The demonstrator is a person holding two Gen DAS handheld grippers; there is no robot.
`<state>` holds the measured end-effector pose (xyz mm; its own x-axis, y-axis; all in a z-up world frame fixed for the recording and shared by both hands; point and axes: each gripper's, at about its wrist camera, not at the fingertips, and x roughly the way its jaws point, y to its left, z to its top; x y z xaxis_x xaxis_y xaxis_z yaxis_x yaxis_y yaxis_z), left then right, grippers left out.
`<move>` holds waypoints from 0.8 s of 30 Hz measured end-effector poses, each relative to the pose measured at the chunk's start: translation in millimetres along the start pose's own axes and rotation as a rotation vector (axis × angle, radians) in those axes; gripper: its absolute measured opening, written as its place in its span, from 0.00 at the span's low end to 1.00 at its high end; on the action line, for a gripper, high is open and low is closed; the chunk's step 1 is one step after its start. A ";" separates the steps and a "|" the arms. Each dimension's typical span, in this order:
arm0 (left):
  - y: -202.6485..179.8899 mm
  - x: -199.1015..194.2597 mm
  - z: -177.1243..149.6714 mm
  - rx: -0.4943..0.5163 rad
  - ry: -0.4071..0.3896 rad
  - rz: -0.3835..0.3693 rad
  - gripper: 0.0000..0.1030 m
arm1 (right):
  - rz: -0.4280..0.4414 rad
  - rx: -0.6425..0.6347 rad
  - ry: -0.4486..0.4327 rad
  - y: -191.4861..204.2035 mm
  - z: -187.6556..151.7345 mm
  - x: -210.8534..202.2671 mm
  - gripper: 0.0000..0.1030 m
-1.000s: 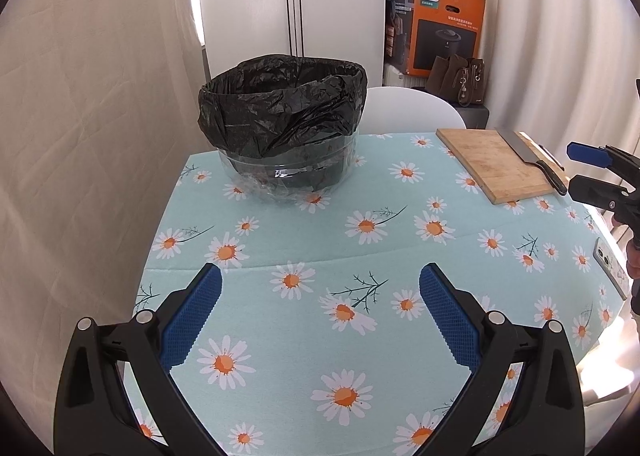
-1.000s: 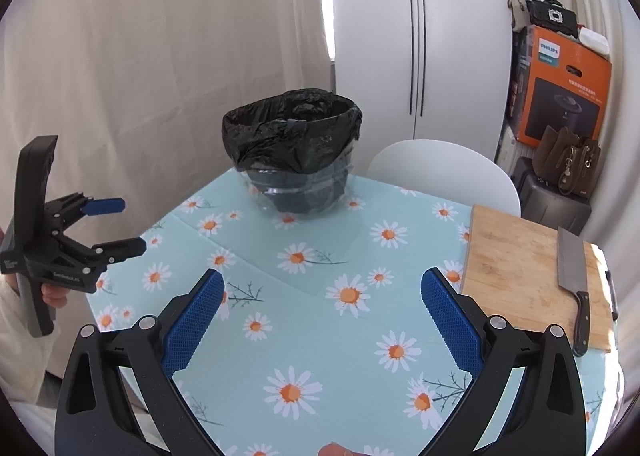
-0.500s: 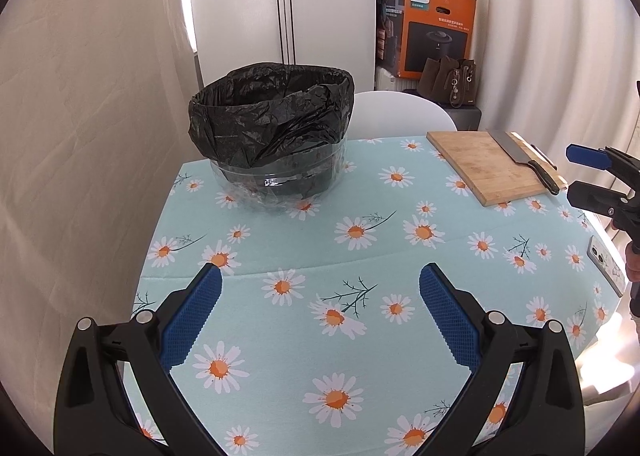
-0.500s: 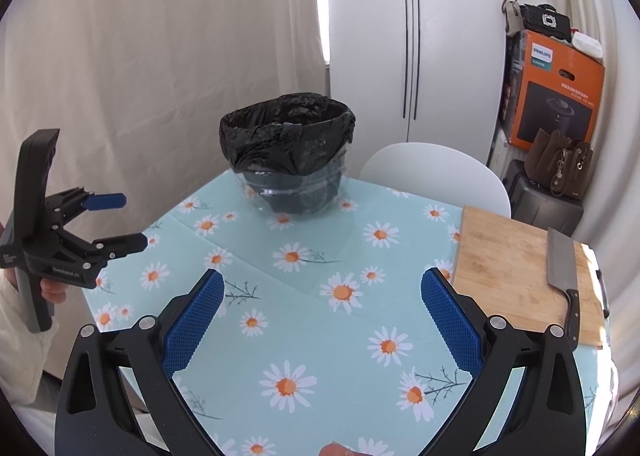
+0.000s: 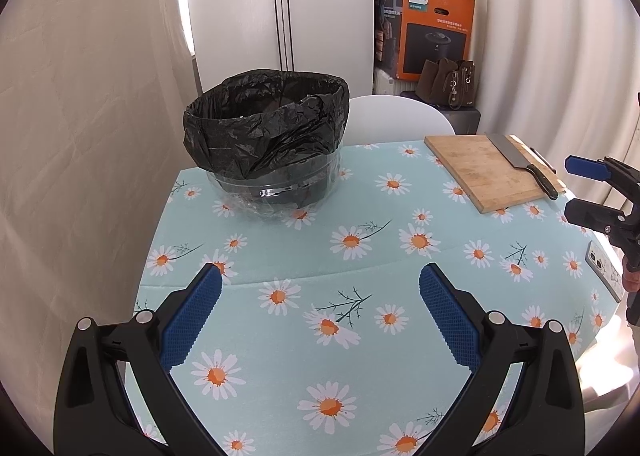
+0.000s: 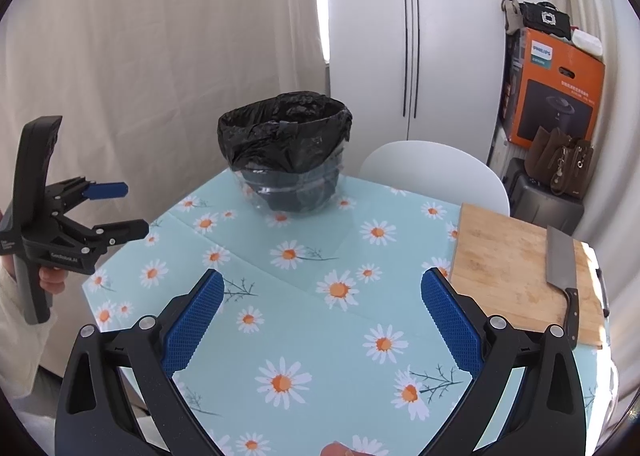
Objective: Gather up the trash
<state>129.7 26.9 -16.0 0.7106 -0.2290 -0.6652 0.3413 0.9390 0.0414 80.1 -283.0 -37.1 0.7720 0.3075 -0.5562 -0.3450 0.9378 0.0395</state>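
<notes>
A bin lined with a black trash bag (image 5: 266, 136) stands at the far left of the daisy tablecloth table (image 5: 320, 248); it also shows in the right wrist view (image 6: 286, 154). My left gripper (image 5: 320, 288) is open and empty above the near table. My right gripper (image 6: 322, 292) is open and empty above the table's middle. Each gripper shows in the other's view: the right one (image 5: 576, 188) at the right edge, the left one (image 6: 132, 208) at the left. No loose trash is in view.
A wooden cutting board (image 5: 492, 172) with a cleaver (image 5: 520, 162) lies at the far right, also in the right wrist view (image 6: 516, 272). A phone (image 5: 604, 270) lies at the right table edge. A white chair (image 6: 432, 176) stands behind the table. Curtains hang on both sides.
Both grippers have drawn back and up a little, so the bin and board appear slightly farther. Both stay open and empty.
</notes>
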 end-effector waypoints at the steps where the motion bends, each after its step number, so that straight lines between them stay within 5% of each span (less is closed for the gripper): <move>1: -0.3 0.3 0.6 0.001 0.000 0.006 0.94 | 0.001 0.003 0.000 -0.6 0.9 0.6 0.92; 24: -5.8 3.7 15.8 0.016 -0.004 0.016 0.94 | 0.004 0.001 0.017 -11.9 8.2 16.3 0.92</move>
<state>140.0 16.5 -7.0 0.7188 -0.2153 -0.6611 0.3400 0.9382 0.0641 101.1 -287.8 -39.9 0.7614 0.3080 -0.5704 -0.3474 0.9368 0.0421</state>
